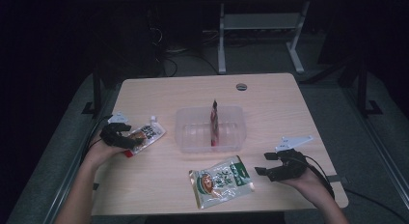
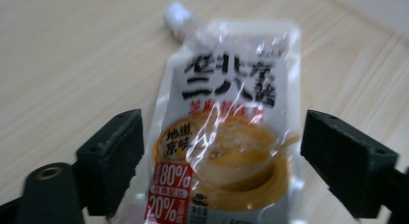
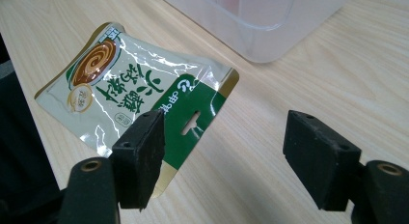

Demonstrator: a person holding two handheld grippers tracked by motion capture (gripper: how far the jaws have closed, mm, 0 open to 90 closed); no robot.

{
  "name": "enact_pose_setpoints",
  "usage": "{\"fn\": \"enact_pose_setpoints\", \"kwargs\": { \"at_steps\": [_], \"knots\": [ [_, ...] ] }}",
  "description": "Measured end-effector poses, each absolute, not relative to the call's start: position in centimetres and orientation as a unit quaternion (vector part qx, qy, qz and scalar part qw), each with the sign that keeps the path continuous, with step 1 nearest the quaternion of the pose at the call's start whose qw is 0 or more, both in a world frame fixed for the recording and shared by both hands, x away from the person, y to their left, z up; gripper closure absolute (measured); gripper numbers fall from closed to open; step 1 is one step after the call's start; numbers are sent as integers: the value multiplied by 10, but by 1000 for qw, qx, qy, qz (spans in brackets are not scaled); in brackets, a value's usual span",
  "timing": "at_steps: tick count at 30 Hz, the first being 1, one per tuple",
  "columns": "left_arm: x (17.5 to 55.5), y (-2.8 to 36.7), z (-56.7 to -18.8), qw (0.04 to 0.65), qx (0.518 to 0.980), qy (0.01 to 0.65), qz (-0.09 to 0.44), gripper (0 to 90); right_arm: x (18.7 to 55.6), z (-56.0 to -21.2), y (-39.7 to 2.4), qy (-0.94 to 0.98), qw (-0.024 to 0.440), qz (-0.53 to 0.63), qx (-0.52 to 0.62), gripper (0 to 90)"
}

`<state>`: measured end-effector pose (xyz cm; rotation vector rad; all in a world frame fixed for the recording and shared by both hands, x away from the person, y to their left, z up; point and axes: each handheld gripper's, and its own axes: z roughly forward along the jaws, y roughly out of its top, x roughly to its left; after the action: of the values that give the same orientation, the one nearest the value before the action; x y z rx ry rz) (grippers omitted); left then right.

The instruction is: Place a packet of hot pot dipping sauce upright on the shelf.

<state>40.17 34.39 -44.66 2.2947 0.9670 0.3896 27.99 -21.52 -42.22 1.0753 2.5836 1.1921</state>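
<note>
My left tongs (image 1: 126,139) stand wide open near the table's (image 1: 270,93) left edge, jaws either side of the spouted pouch (image 1: 147,133), pads not touching it; it lies flat, cap pointing far-right. My right tongs (image 1: 268,163) are open and empty near the right edge, just right of the green pouch (image 1: 222,181), which lies flat close to the near edge. The clear bin (image 1: 193,130) sits mid-table with a red sachet (image 1: 214,122) upright inside. Bare wood lies between bin and both tongs.
</note>
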Motion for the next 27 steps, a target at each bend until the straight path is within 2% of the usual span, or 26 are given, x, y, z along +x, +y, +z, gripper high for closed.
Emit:
{"fn": "enact_pose_setpoints", "kwargs": {
  "at_steps": [3, 8, 13, 19, 24, 27],
  "knots": [
    [406, 347, -452, 295, 870, 364, 151, 128, 280, -423, -216, 849, 50, 391, 351, 307],
    [412, 350, -460, 312, 871, 364, 109, 126, 279, -422, -216, 849, 51, 391, 351, 308],
    [410, 350, -462, 317, 873, 356, 100, 165, 280, -423, -217, 850, 52, 390, 350, 311],
    [406, 357, -460, 332, 870, 348, 106, 386, 278, -423, -216, 849, 50, 388, 356, 312],
    [403, 357, -457, 340, 868, 346, 102, 663, 278, -424, -216, 849, 50, 386, 357, 314],
    [401, 361, -456, 360, 860, 351, 91, 777, 278, -424, -215, 851, 50, 384, 355, 314]
  ]
}}
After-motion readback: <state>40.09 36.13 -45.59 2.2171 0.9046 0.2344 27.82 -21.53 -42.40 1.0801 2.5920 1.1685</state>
